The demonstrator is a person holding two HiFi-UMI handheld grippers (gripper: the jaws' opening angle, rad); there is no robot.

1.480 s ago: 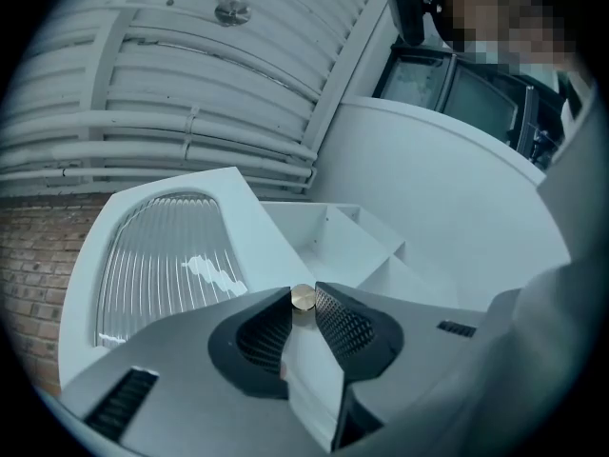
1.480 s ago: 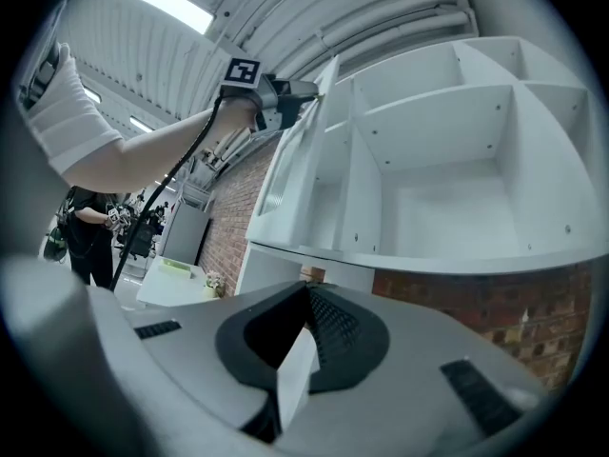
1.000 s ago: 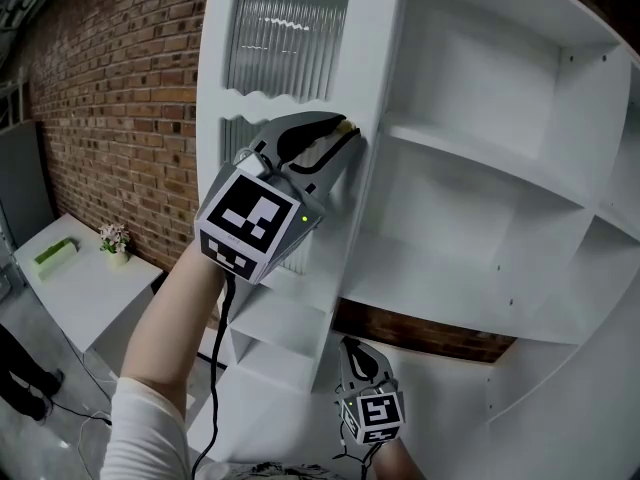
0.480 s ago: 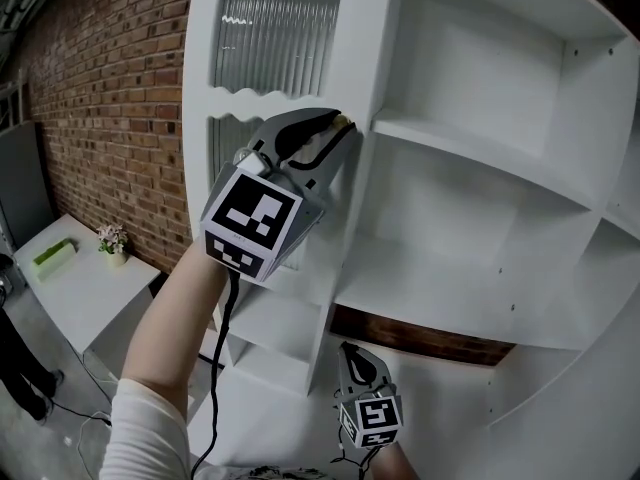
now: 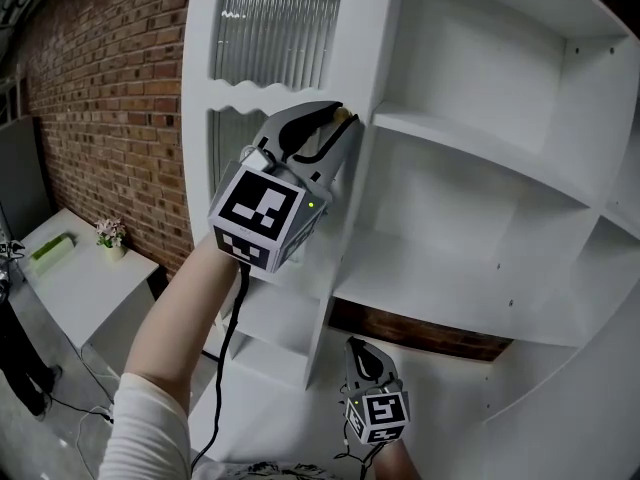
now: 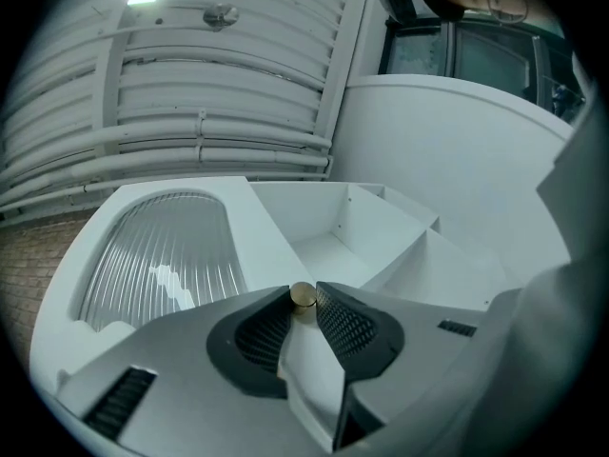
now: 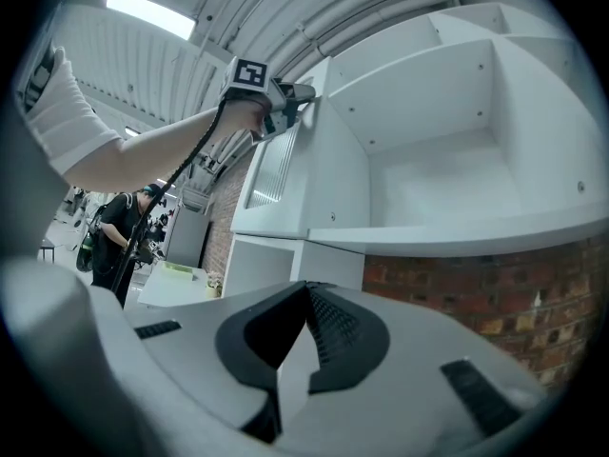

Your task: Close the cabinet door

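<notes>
The white cabinet door [image 5: 355, 58] has a ribbed glass panel [image 5: 270, 28] and stands at the left of the open shelves [image 5: 480, 158]. My left gripper [image 5: 340, 120] reaches up to the door's free edge. Its tips sit on either side of the small brass knob [image 6: 303, 295], and the jaws are opening while the pads still touch it. In the left gripper view the gripper [image 6: 303, 305] points up at the door and the shelves behind. My right gripper [image 5: 362, 353] hangs low under the bottom shelf, shut with nothing in it [image 7: 306, 288].
A brick wall [image 5: 120, 98] runs along the left. Below it stands a white side table [image 5: 80, 288] with a small flower pot [image 5: 110, 236] and a green box [image 5: 50, 251]. A person [image 7: 119, 227] stands far off. A black cable [image 5: 225, 368] hangs from my left gripper.
My left gripper has shifted slightly with the knob and the door's edge. The right gripper has barely moved.
</notes>
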